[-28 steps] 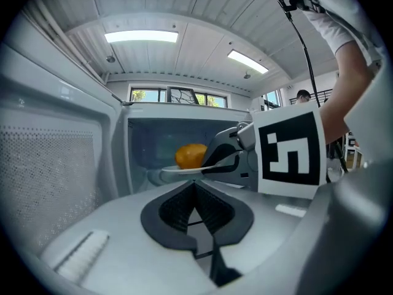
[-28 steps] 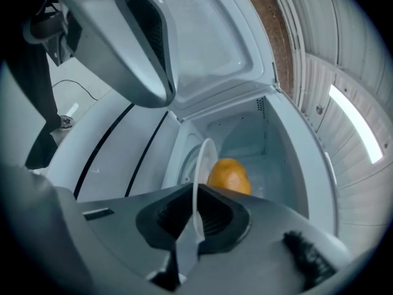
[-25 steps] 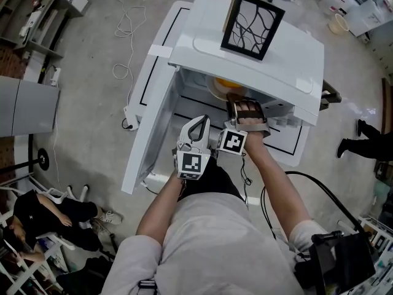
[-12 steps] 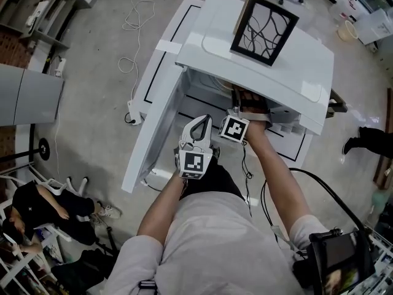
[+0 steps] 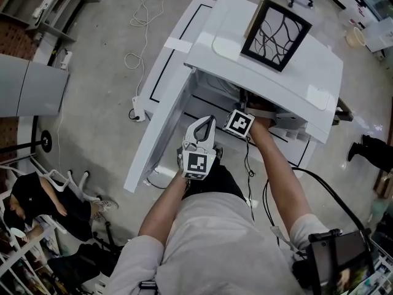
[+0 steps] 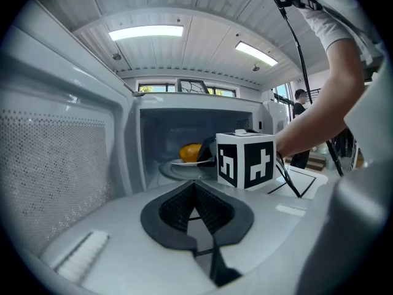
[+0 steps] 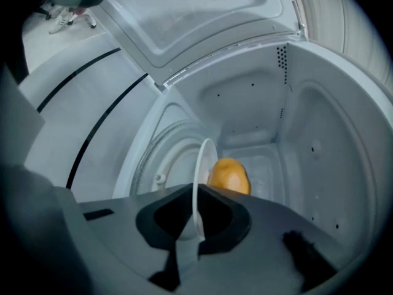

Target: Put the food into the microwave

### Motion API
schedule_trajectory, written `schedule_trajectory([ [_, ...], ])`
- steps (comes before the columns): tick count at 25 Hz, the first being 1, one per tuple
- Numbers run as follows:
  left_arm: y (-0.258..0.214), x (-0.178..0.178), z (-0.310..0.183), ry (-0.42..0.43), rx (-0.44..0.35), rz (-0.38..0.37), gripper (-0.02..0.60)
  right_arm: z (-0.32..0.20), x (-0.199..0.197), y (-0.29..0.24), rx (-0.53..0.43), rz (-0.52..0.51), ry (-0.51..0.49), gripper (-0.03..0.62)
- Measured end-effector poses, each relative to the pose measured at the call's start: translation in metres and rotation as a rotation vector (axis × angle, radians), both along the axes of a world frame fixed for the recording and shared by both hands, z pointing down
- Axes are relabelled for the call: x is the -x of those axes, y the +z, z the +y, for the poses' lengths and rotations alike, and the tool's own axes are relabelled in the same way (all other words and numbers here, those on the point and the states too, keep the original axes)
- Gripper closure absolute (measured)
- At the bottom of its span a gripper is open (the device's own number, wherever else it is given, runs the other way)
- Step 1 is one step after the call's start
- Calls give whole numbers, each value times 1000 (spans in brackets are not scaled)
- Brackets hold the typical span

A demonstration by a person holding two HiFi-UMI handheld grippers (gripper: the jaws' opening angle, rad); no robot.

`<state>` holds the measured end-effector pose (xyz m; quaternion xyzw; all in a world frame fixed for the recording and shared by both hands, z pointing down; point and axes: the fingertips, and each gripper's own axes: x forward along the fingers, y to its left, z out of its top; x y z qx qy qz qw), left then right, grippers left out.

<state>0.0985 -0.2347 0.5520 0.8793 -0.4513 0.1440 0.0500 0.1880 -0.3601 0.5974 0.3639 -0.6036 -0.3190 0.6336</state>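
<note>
Two grippers sit at the open front of the boxy white microwave (image 5: 270, 72), which fills the upper middle of the head view on a white counter (image 5: 169, 63). The right gripper (image 7: 198, 192) pinches the rim of a thin white plate (image 7: 201, 158), seen edge-on mid-frame inside the cavity, with a rounded orange-yellow piece of food (image 7: 229, 176) on it. The plate seems just above the round turntable (image 7: 150, 165), though contact is unclear. The left gripper (image 6: 195, 186), lower centre, has its jaws pressed together on nothing, beside the swung-open door (image 6: 61, 165).
</note>
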Motion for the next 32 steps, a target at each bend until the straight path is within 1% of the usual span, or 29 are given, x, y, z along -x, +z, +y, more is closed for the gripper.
schedule_trajectory([
  [6,0,0,-3,-4,-1,-1,575,-16,-5,2,-36,45,9,569],
  [7,2,-1,-2,-2,8,-4,574,-17,-7,2,-33,51,20,569],
  [9,5,-2,1,1,24,-10,575,-18,-11,4,3,34,51,569],
  [11,4,-3,2,5,30,-4,575,-15,-11,5,53,-31,88,568],
  [13,1,-5,2,11,19,4,574,-12,-9,2,109,-152,134,544],
  [15,-4,-6,0,20,6,2,574,-9,-7,-5,170,-283,183,501],
  [17,-7,-6,-1,25,11,0,575,-4,-7,-10,222,-370,219,456],
  [21,-5,-7,3,31,27,7,574,6,-5,-10,300,-465,245,450],
  [25,-3,-7,6,42,38,10,574,11,-2,-11,342,-500,248,434],
  [26,-3,-7,6,46,39,10,574,12,-1,-12,353,-523,255,425],
  [30,-3,-6,9,51,46,13,574,17,7,-24,393,-687,307,413],
  [32,-3,-4,8,46,47,15,574,19,9,-28,391,-714,316,413],
])
